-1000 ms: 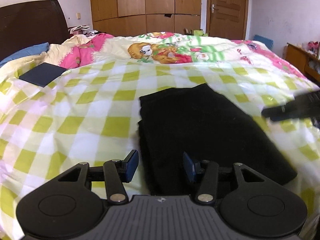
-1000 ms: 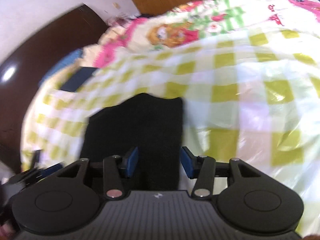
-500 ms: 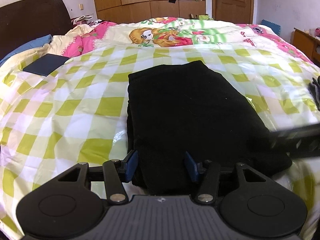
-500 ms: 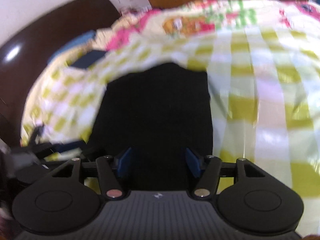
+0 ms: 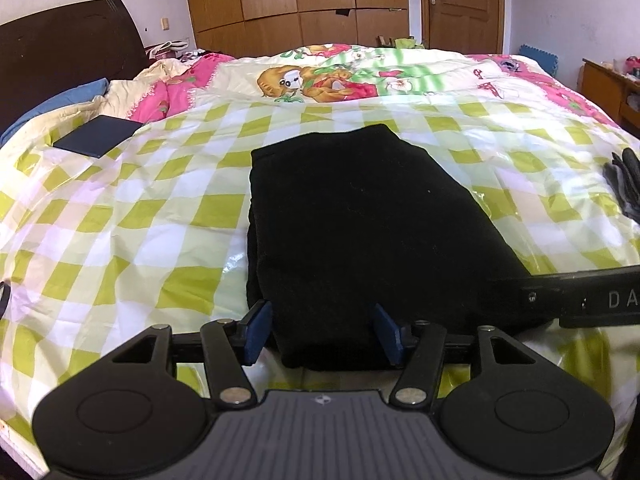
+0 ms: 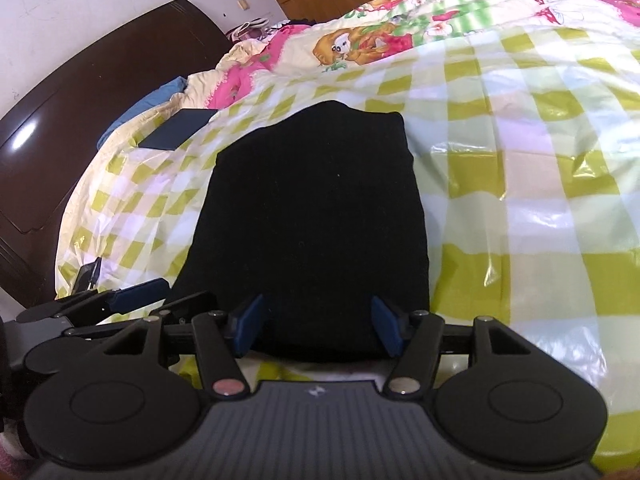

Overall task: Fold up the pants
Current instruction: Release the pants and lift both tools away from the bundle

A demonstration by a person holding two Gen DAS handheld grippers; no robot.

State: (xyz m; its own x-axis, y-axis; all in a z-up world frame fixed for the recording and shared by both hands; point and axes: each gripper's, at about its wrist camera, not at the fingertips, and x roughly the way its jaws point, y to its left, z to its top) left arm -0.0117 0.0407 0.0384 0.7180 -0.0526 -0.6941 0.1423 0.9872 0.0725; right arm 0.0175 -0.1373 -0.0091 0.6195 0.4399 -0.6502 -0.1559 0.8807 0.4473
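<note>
Left wrist: pants (image 5: pixel 360 216) between fingers (image 5: pixel 258 330).

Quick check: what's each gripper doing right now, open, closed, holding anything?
Left gripper: opening, near edge of the black pants between its fingers, not gripped.
Right gripper: open, also straddling the pants' near edge, holding nothing.

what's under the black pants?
The black pants lie folded on the green-checked sheet, which shows all round them. Stacked dark layers show at their left edge; anything beneath is covered.
</note>
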